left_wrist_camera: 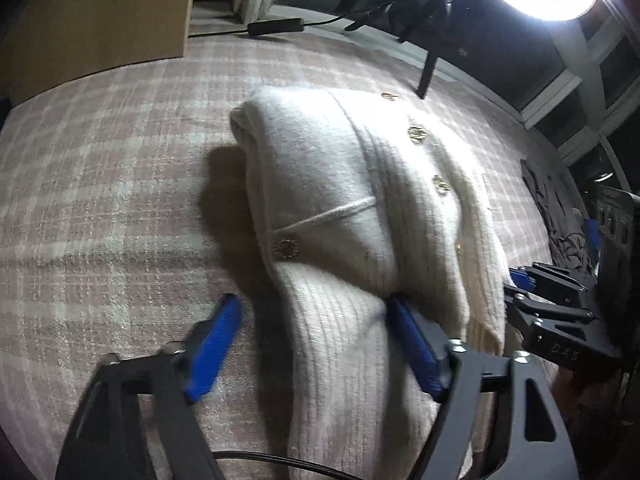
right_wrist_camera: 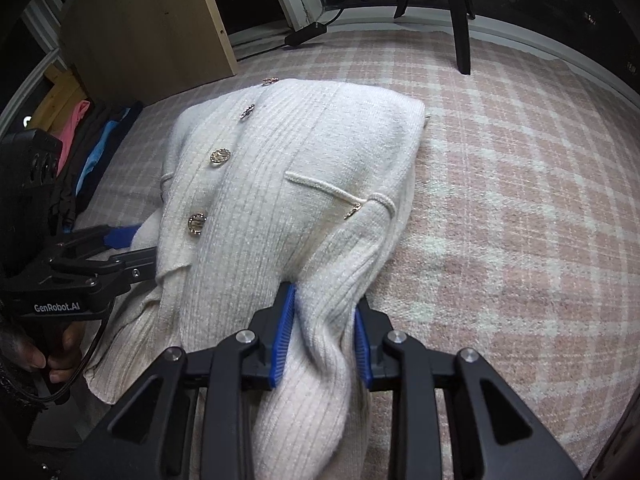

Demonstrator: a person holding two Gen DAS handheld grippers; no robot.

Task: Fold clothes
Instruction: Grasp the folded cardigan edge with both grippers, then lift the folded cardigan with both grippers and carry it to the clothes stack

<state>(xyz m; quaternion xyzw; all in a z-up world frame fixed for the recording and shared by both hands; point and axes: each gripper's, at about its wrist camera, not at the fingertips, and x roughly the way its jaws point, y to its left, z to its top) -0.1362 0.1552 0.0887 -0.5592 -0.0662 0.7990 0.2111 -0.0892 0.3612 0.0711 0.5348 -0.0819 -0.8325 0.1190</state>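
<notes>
The right gripper (right_wrist_camera: 322, 332) is clamped on a bunched ribbed sleeve of the cream cardigan (right_wrist_camera: 288, 184), while the left gripper (left_wrist_camera: 316, 340) stands wide apart astride the near hem. This looks like a mid-fold: the sleeve likely needs carrying across the body. The cardigan lies button-side up on the plaid rug (right_wrist_camera: 520, 200), its long axis running away from the grippers.

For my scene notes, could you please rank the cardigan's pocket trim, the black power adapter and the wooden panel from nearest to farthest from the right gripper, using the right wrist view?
From the right gripper:
1. Pocket trim, just ahead on the cardigan.
2. Wooden panel, far left.
3. Power adapter, far centre, beyond the rug's edge.
</notes>
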